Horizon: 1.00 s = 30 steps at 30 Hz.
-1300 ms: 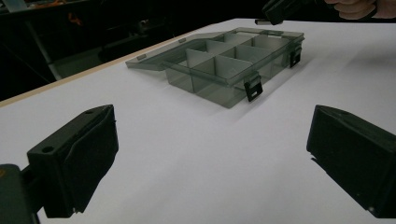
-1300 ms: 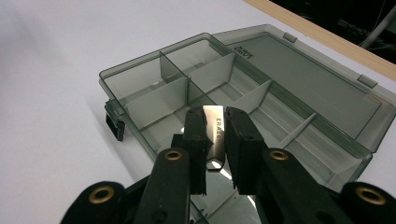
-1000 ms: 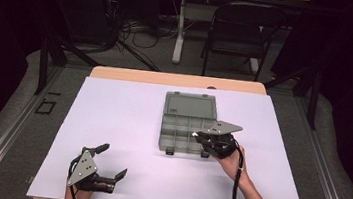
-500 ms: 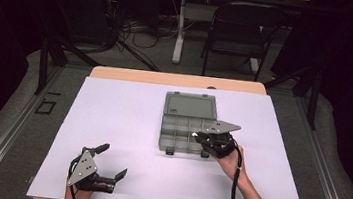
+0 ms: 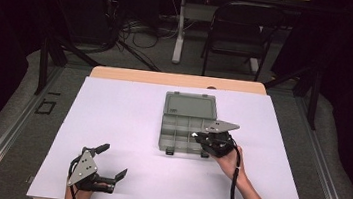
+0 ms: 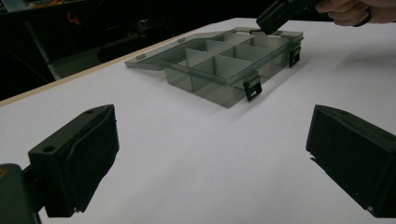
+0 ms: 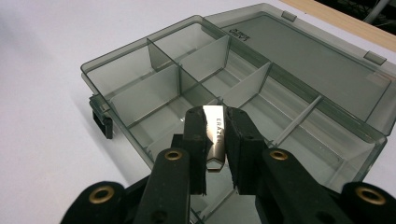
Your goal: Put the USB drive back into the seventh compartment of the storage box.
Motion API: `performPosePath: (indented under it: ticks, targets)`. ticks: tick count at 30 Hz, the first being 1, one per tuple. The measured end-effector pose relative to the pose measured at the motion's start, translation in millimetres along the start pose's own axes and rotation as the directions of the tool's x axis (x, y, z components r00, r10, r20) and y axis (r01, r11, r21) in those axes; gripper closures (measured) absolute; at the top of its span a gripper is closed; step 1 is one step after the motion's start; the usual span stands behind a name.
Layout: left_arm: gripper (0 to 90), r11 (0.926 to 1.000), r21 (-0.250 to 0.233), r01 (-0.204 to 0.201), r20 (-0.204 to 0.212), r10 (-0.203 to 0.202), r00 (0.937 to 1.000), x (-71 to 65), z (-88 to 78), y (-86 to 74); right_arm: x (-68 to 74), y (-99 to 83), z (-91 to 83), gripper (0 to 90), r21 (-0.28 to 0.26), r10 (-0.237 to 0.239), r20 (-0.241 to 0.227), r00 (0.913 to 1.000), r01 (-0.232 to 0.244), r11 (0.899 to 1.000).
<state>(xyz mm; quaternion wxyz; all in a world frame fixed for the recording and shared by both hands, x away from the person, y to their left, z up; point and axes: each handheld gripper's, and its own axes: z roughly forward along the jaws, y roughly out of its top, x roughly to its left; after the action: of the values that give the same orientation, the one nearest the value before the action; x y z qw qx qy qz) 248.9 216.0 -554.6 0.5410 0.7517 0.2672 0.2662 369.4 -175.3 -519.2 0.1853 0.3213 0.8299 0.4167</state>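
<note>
Right gripper view, closest in: the right gripper is clamped on a small white eraser, its printed face standing upright between the black jaws, poised above the near row of the open box. Beyond the jaws, at twelve o'clock, run the grey dividers and then the flat lid lying open on the table.

From the high view, the change over the last second is slight: the right gripper has edged leftward over the box's near right corner, while the left gripper has not stirred, resting at seven o'clock on the white table, well apart from the work, jaws spread wide and empty.

The left gripper view confirms the picture from the side, with the box at one o'clock, its two latches hanging loose, and the right gripper tipped down over the far corner compartments.

That small drift suggests the eraser is being lined up with a compartment; the drop itself looks not yet made, and release would seem the next step once the piece hangs clear of the dividers.
</note>
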Motion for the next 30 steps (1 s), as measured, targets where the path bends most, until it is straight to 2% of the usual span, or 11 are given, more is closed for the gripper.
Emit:
performPosePath:
  ticks: [30]
  targets:
    - [2.8, 1.0, 0.0, -0.002, 0.002, 0.002, 1.0, 0.1, 0.9, 0.0, 0.0, -1.3, 10.8, 79.0, 0.032, 0.026, 0.024, 0.9994, -0.027, 0.999]
